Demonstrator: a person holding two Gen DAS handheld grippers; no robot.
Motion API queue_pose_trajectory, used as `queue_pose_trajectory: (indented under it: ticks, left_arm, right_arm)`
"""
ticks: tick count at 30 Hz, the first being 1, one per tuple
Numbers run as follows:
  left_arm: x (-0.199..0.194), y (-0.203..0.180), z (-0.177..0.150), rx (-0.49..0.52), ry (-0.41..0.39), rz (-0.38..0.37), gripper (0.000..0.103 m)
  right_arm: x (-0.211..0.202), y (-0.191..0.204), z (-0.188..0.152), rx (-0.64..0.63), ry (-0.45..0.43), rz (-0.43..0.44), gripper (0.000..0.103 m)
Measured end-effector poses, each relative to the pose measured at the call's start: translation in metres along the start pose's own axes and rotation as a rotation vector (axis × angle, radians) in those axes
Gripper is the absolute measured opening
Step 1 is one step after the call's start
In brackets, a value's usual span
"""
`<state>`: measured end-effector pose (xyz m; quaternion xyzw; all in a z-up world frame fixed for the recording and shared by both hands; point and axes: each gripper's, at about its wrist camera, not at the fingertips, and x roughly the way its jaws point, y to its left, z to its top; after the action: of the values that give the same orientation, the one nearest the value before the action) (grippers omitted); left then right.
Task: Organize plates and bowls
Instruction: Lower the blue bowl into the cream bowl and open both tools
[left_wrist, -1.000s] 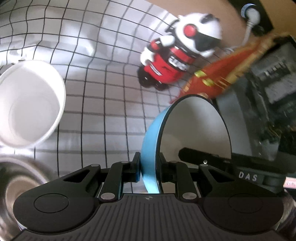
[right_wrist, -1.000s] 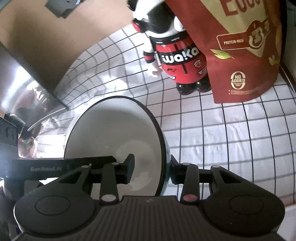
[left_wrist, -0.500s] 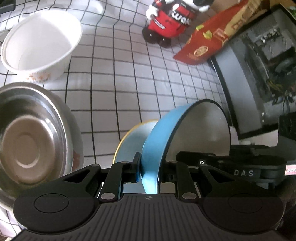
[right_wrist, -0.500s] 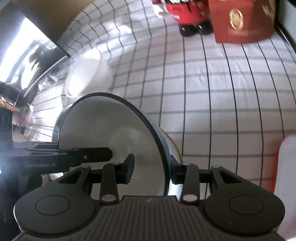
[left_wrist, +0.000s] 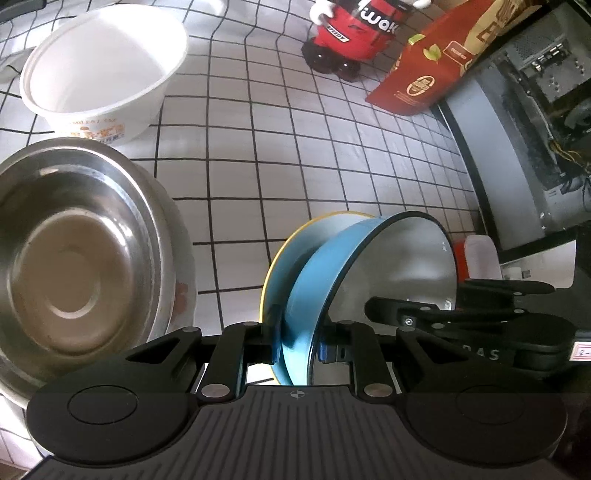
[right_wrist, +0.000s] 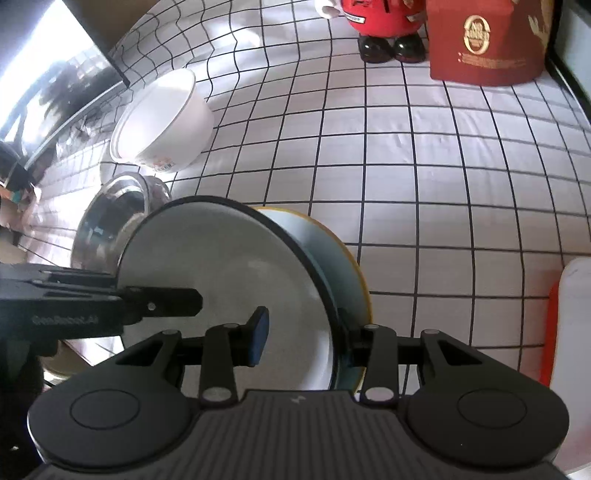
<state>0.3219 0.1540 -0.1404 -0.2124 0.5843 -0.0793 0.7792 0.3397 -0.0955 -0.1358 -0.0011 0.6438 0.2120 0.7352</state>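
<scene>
A blue bowl (left_wrist: 321, 266) with a white inside and black rim is tilted on edge, held from both sides. My left gripper (left_wrist: 299, 343) is shut on its near wall. My right gripper (right_wrist: 301, 332) is shut on the opposite wall of the blue bowl (right_wrist: 221, 266), one pad inside and one outside. Right under it lies a blue dish with a yellow rim (left_wrist: 291, 251), also seen from the right wrist, the yellow-rimmed dish (right_wrist: 351, 269); whether the two touch I cannot tell. A steel bowl (left_wrist: 74, 266) sits nested in a white dish at the left. Behind it stands a white bowl (left_wrist: 103, 70).
A checked cloth (left_wrist: 295, 147) covers the table. At the back stand a red and white toy figure (left_wrist: 354, 33) and a red pouch (left_wrist: 424, 81). A computer case (left_wrist: 535, 129) borders the right side. A white and red container (right_wrist: 572, 332) stands close at the right.
Both grippers have carried the blue bowl down and toward the near side of the table, to above the yellow-rimmed dish. The steel bowl and white bowl have come into fuller view.
</scene>
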Motion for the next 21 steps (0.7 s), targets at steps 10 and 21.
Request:
queue_pose_trajectory:
  ticks: [10, 21]
  left_arm:
    - [-0.005, 0.002, -0.002, 0.02, -0.014, -0.03, 0.026]
    - [-0.018, 0.0, -0.002, 0.028, -0.033, -0.033, 0.024]
  right_arm:
    - [-0.007, 0.005, -0.001, -0.035, -0.017, -0.033, 0.04]
    - [-0.022, -0.001, -0.002, -0.018, -0.055, -0.026, 0.04]
